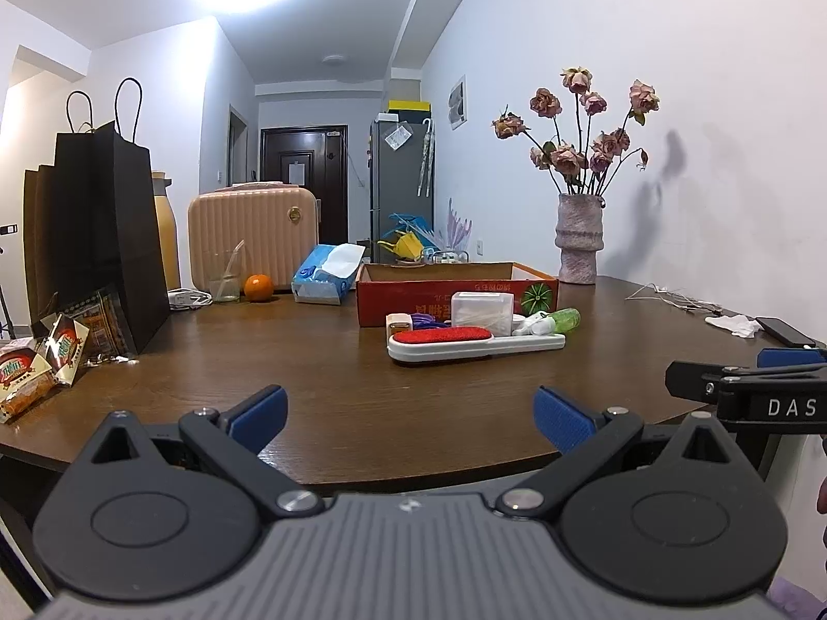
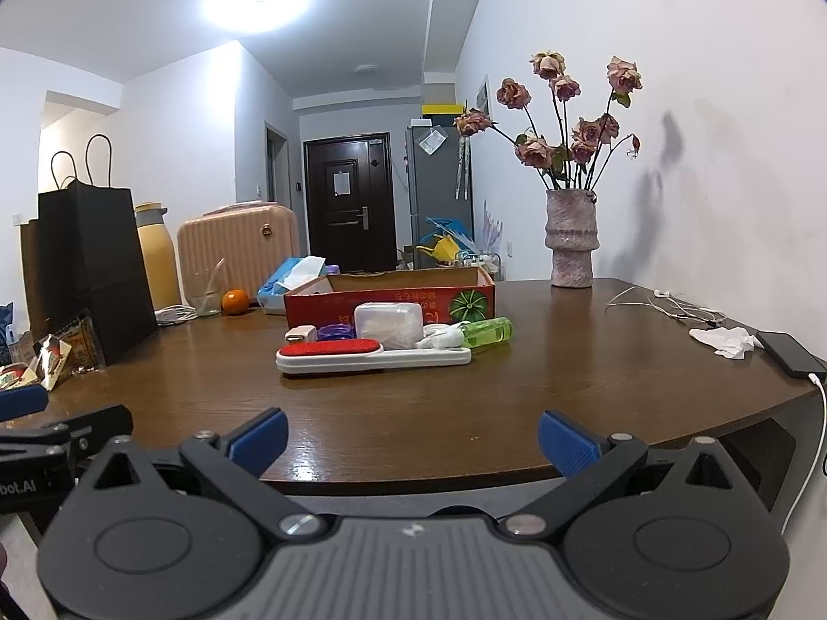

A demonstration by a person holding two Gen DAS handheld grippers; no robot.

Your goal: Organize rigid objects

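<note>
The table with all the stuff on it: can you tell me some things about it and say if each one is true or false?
1. Both grippers are open and hold nothing. True: the left gripper and the right gripper each have their fingers spread wide with nothing between them.
2. The lint brush is green. False: its pad is red, on a white body.
3. The orange is inside the red box. False: it sits on the table, left of the box, next to a glass.
4. The vase stands upright with flowers in it. True.
5. A phone lies near the table's right edge. True.
</note>
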